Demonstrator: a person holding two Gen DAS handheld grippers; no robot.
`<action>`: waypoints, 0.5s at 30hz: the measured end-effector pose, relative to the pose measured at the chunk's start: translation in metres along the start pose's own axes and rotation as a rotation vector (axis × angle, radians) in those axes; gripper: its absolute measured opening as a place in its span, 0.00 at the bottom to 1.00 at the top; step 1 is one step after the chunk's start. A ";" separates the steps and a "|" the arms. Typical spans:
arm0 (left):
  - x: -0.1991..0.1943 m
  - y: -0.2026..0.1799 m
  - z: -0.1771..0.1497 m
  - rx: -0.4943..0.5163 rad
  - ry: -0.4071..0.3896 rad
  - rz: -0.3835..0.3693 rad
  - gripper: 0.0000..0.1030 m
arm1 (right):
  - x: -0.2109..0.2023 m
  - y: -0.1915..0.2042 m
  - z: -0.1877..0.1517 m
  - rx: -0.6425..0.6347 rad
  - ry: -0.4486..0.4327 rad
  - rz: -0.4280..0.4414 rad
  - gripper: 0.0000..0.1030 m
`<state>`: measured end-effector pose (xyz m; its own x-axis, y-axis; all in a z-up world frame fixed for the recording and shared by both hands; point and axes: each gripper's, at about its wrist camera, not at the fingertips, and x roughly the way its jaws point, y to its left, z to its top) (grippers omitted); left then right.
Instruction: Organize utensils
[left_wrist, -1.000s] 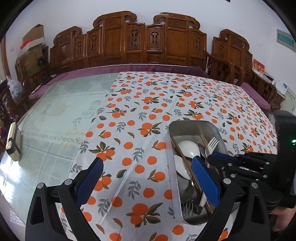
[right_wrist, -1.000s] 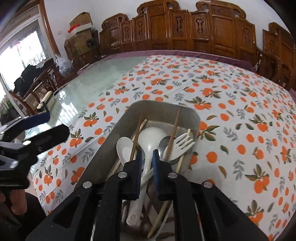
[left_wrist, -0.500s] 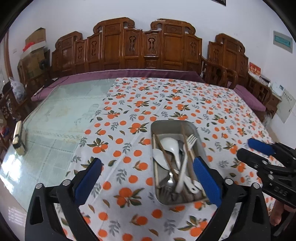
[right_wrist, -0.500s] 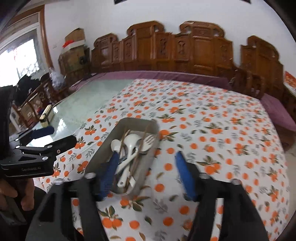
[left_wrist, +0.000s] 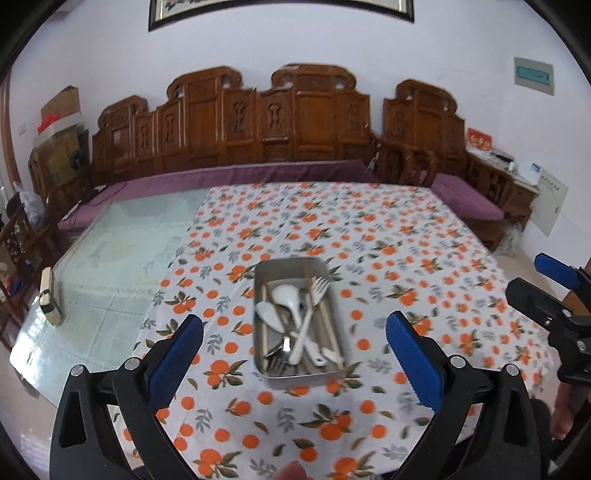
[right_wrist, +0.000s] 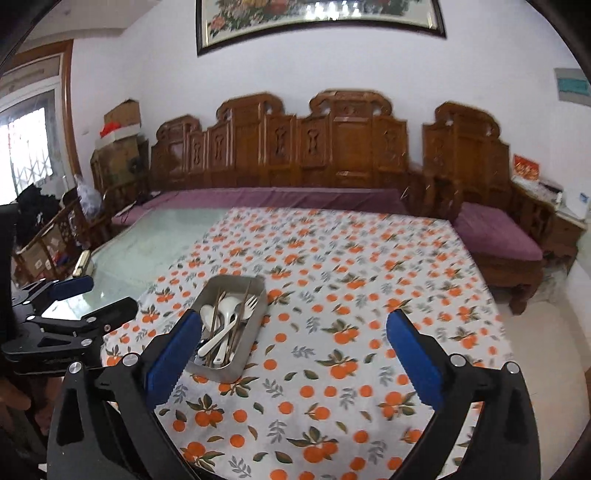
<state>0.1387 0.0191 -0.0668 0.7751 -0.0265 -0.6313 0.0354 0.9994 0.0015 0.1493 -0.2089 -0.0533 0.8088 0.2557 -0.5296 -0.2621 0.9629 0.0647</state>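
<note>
Both grippers had drawn back and up from the tray (left_wrist: 295, 378); the right gripper (right_wrist: 293, 354) had just spread wide, empty, the left gripper (left_wrist: 294, 354) likewise apart.

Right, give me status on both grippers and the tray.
Left gripper open, empty. Right gripper open, empty, jaws just opened. Utensils heaped in metal tray on tablecloth. Nothing obstructing.

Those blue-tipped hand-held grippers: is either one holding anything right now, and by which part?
Nothing is held. The left hand-held gripper and right hand-held gripper are both open and empty; the utensils lie in the metal tray.
</note>
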 end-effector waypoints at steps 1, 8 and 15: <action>-0.010 -0.004 0.001 0.001 -0.018 -0.004 0.93 | -0.008 0.000 0.001 0.003 -0.014 -0.008 0.98; -0.069 -0.022 0.005 0.019 -0.102 -0.005 0.93 | -0.075 -0.004 0.003 0.014 -0.143 -0.051 0.98; -0.114 -0.029 0.005 0.030 -0.180 -0.008 0.93 | -0.115 -0.004 0.001 0.034 -0.208 -0.047 0.98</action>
<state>0.0524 -0.0067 0.0095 0.8749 -0.0409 -0.4826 0.0585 0.9981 0.0215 0.0581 -0.2425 0.0087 0.9118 0.2196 -0.3469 -0.2066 0.9756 0.0746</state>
